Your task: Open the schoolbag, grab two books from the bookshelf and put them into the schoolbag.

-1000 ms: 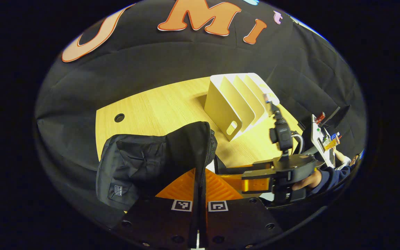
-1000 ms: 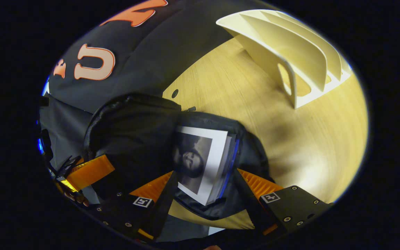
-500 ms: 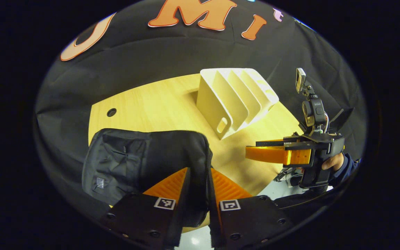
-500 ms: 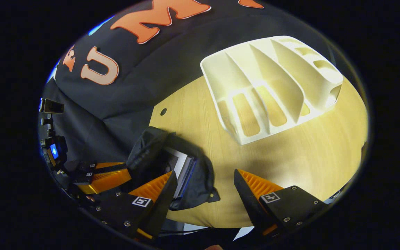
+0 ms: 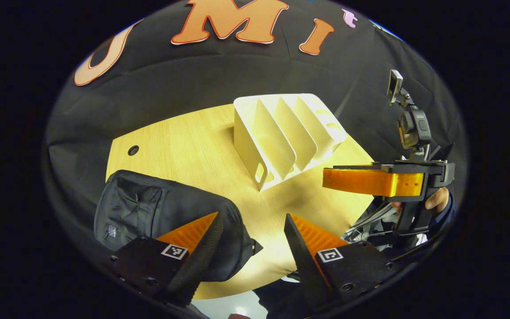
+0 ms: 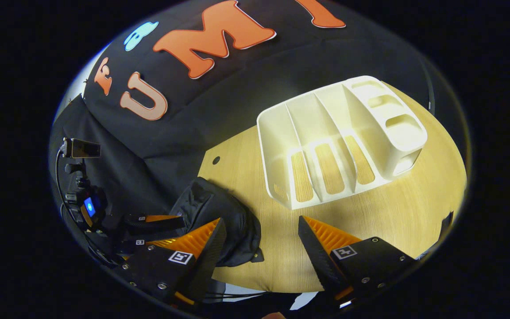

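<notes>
The black schoolbag (image 5: 148, 210) lies slumped on the wooden table (image 5: 184, 141) at the near left edge, its mouth fallen together and its contents hidden. My left gripper (image 5: 250, 232) hovers open just above and right of it, holding nothing. In the right gripper view the schoolbag (image 6: 219, 208) sits beside the left finger of my open right gripper (image 6: 259, 235). The white bookshelf (image 5: 281, 133) stands mid-table with bare slots; from the right it is the bookshelf (image 6: 339, 141). The right gripper (image 5: 330, 175) floats at the right, and the left gripper (image 6: 157, 226) at the lower left.
A hand (image 5: 436, 199) in a dark sleeve holds the right gripper past the table's right edge. A small round hole (image 5: 133, 150) marks the table's far left corner. Bare wood (image 6: 392, 212) lies between the bookshelf and the near edge.
My left gripper let go of the bag's flap and opened. Both grippers pulled back and up from the bag. The bag's mouth fell together over the book that showed before.
</notes>
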